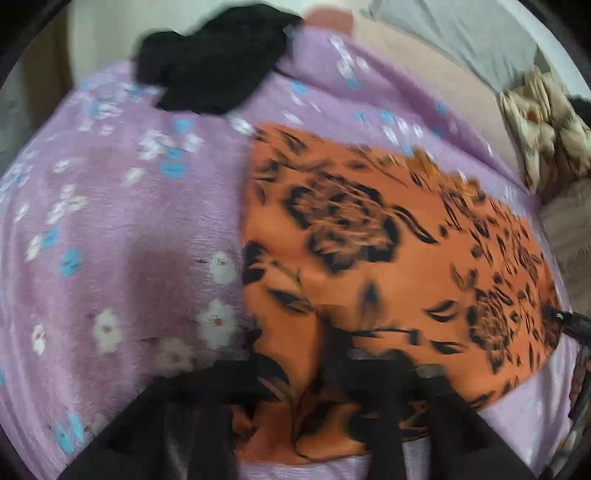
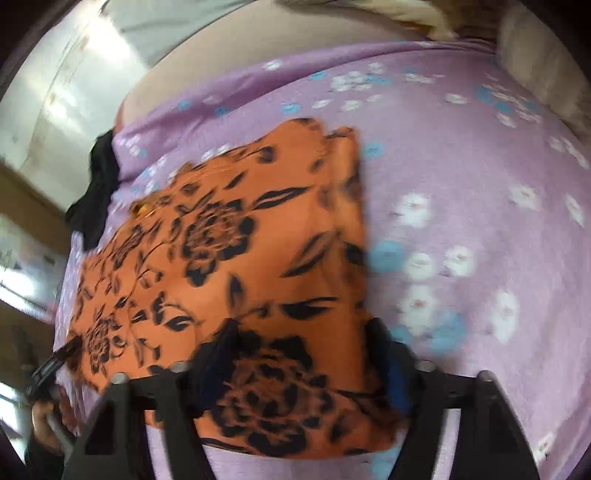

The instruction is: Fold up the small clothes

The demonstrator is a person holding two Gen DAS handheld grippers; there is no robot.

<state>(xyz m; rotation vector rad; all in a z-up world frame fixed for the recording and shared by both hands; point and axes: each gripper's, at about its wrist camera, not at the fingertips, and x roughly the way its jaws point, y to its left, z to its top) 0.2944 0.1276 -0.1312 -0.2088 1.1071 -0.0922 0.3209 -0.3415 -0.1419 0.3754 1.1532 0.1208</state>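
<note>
An orange garment with black flower print lies spread on a purple floral blanket; it also shows in the right wrist view. My left gripper sits over its near edge, with cloth bunched between the fingers. My right gripper sits over the garment's other near corner, its fingers wide apart with cloth lying between them. Each gripper's tip shows at the edge of the other view. Both views are motion blurred.
A black garment lies bunched at the blanket's far edge. A grey pillow and a beige patterned quilt lie beyond the blanket. A beige cushion is at the far right.
</note>
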